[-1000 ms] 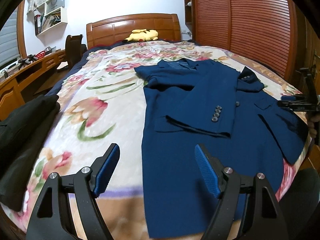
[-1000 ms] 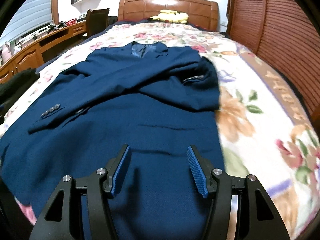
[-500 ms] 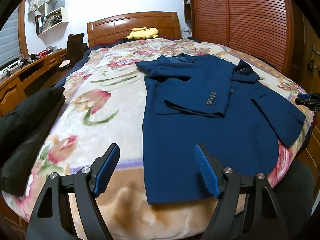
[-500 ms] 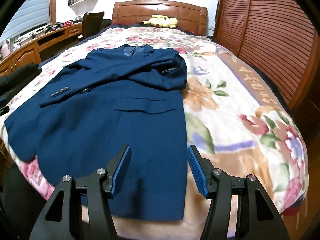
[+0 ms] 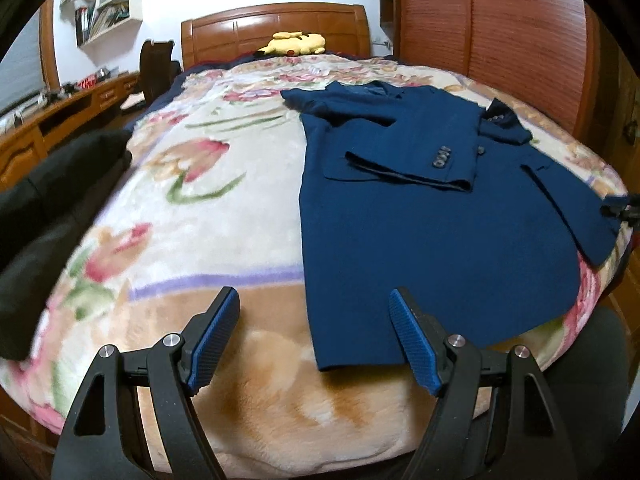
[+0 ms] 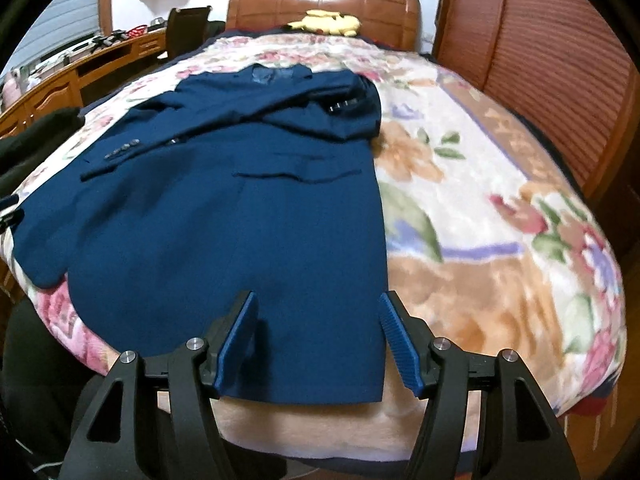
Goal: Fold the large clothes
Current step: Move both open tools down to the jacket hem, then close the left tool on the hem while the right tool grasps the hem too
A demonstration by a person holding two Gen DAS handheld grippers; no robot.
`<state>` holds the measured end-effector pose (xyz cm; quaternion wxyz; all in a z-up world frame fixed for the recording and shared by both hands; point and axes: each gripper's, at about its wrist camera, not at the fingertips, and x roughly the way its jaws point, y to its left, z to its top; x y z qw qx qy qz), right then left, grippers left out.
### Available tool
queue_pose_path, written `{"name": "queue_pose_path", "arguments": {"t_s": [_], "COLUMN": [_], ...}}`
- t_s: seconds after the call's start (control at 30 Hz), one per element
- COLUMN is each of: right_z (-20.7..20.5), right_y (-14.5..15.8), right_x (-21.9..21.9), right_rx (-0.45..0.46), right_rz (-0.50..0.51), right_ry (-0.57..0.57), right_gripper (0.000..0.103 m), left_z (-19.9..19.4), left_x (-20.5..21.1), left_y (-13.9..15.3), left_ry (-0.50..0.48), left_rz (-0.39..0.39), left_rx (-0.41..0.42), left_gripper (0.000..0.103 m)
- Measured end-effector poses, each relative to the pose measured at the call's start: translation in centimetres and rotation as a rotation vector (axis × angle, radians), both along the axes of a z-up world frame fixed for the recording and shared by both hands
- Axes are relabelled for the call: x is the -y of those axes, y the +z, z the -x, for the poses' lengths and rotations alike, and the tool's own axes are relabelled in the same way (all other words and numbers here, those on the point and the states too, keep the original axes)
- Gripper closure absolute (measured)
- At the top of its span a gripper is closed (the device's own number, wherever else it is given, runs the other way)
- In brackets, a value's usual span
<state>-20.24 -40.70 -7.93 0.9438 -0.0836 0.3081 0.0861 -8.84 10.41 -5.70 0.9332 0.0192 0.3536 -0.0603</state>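
Note:
A navy blue suit jacket (image 5: 420, 220) lies flat on the flowered bed blanket (image 5: 192, 208), collar toward the headboard, both sleeves folded across its chest. It also shows in the right wrist view (image 6: 240, 216). My left gripper (image 5: 314, 336) is open and empty, held above the bed's foot near the jacket's lower left hem corner. My right gripper (image 6: 318, 340) is open and empty, held above the jacket's lower right hem. The right gripper's tip (image 5: 620, 210) shows at the right edge of the left wrist view.
A black garment (image 5: 52, 208) lies at the bed's left edge. A yellow plush toy (image 5: 294, 42) sits by the wooden headboard (image 5: 276, 28). A slatted wooden wardrobe (image 5: 492, 28) stands on the right, a wooden desk (image 5: 52, 120) and chair (image 5: 156, 64) on the left.
Both grippers have pulled back toward the foot of the bed and away from the jacket, so its whole hem now shows. Both stay open. The jacket has not moved.

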Motion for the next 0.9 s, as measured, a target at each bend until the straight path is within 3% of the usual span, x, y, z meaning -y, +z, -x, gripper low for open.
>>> {"name": "queue_pose_path", "arguments": {"t_s": [0.2,0.4,0.5,0.57,0.6,0.67,0.8,0.83,0.87,0.9], "right_z": [-0.8,-0.8,-0.6,-0.5,-0.6,-0.6,-0.5,-0.5,-0.4,-0.4], "right_y": [-0.9,-1.3,-1.5,-1.6,-1.6,-1.6,-1.4,-1.3,-1.2,-1.1], "right_x": [0.9,1.3,1.1,1.0,1.0,0.8,0.4,0.3,0.2,0.2], "right_rx": [-0.021,-0.014,-0.009,-0.01,-0.013,-0.026,-0.031,-0.029,-0.029,-0.026], "right_rz": [-0.034,-0.055,-0.053,-0.054,-0.056,-0.051,-0.029,-0.026,-0.033,-0.039], "right_ry": [-0.019,-0.025,-0.028,-0.027,-0.025,-0.008,0.025,0.035,0.052,0.062], "right_gripper": [0.038,0.037,0.037,0.037,0.038,0.047,0.065,0.081,0.089,0.09], "left_z": [0.0,0.0,-0.4,-0.4,-0.3,0.1,1.7,2.2,2.7,3.1], "left_x": [-0.3,-0.5,-0.2,0.2,0.5,1.1,1.3,1.3,1.3,1.2], "left_y": [0.0,-0.2,-0.2,-0.2,0.0,0.4,1.9,2.4,2.9,3.3], "left_ry": [0.002,-0.032,-0.055,-0.069,-0.069,-0.083,-0.096,-0.095,-0.097,-0.098], "left_rz": [0.021,0.079,0.117,0.126,0.115,0.086,0.09,0.097,0.105,0.113], "left_rx": [-0.001,-0.018,-0.031,-0.041,-0.041,-0.032,0.015,0.032,0.047,0.058], "left_gripper": [0.026,0.042,0.06,0.084,0.09,0.098,0.099,0.099,0.099,0.099]}}
